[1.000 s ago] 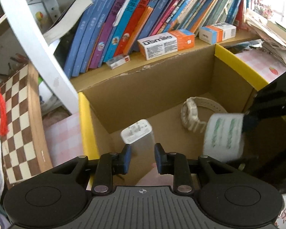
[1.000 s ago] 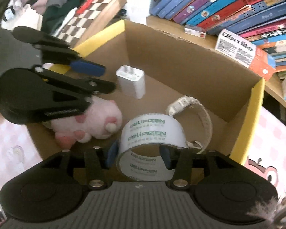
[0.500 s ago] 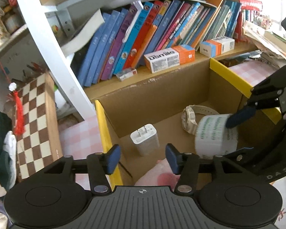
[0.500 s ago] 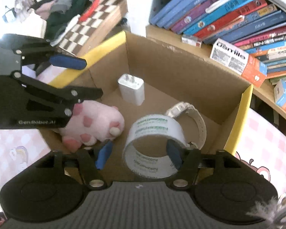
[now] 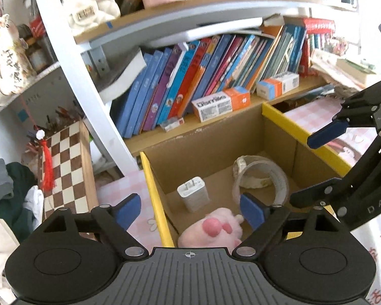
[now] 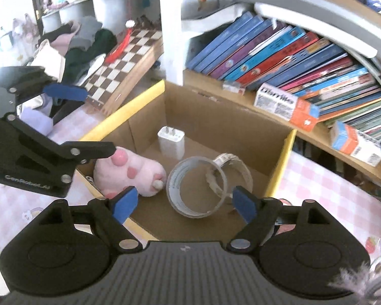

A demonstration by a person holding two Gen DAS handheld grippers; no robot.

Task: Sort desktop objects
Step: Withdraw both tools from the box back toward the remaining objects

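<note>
the cardboard box (image 6: 241,127) with yellow-edged flaps sits on a pink checked tabletop (image 6: 325,190), directly in front of a bookshelf (image 5: 216,137). on the shelf behind the box: a row of leaning books (image 5: 203,81), two white-and-orange cartons (image 5: 221,103) and one small flat packet (image 5: 174,124). left of the box a chessboard (image 5: 66,167) stands tilted, with a red tassel (image 5: 47,162) hanging over it and a heap of clothes (image 6: 83,40) beyond.

contents of the box, four items: one white charger (image 6: 171,142) standing at the back wall; one pink plush toy (image 6: 129,172) at the left front; one roll of tape (image 6: 196,186) lying on its side near the middle; one pale wristwatch (image 6: 237,170) just behind the roll and touching it.

the left hand-held gripper (image 5: 190,209) hovers over the left front corner of the box, above the plush toy, fingers spread wide, holding nothing. the right hand-held gripper (image 6: 184,202) hovers over the front edge of the box, fingers spread wide on either side of the tape roll as seen from its camera, clear of the roll and holding nothing.
</note>
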